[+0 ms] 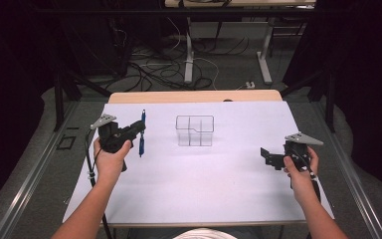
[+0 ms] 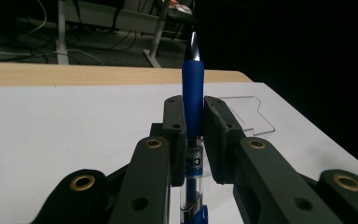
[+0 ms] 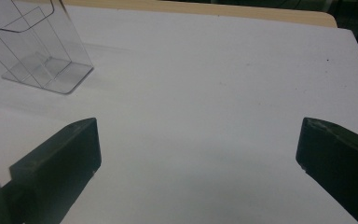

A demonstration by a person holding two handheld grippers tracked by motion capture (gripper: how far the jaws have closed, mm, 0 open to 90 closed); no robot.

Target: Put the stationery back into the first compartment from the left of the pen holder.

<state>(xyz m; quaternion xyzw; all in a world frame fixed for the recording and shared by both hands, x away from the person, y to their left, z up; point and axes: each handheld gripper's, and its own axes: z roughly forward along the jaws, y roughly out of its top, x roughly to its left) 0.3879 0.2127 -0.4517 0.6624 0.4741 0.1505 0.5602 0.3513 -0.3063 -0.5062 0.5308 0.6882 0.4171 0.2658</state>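
A blue pen (image 1: pixel 142 142) stands upright in the air over the left part of the white sheet (image 1: pixel 204 174), with my left gripper (image 1: pixel 139 129) shut on it. In the left gripper view the pen (image 2: pixel 193 88) rises between the two black jaws of the left gripper (image 2: pixel 194 135), its silver tip up and its clear barrel below the pads. A clear plastic organizer (image 1: pixel 195 130) with compartments sits mid-sheet, to the right of the pen. Over the sheet's right side my right gripper (image 1: pixel 265 156) is open. Its jaws stand wide apart in the right gripper view (image 3: pixel 198 149), with nothing between them.
The clear organizer (image 3: pixel 37 51) lies ahead and left of the right gripper; from the left gripper's camera the organizer (image 2: pixel 249 114) sits low behind the right jaw. A wooden table edge (image 1: pixel 194 96) borders the sheet at the back. Beyond it are desk legs and cables (image 1: pixel 179 64) on the floor.
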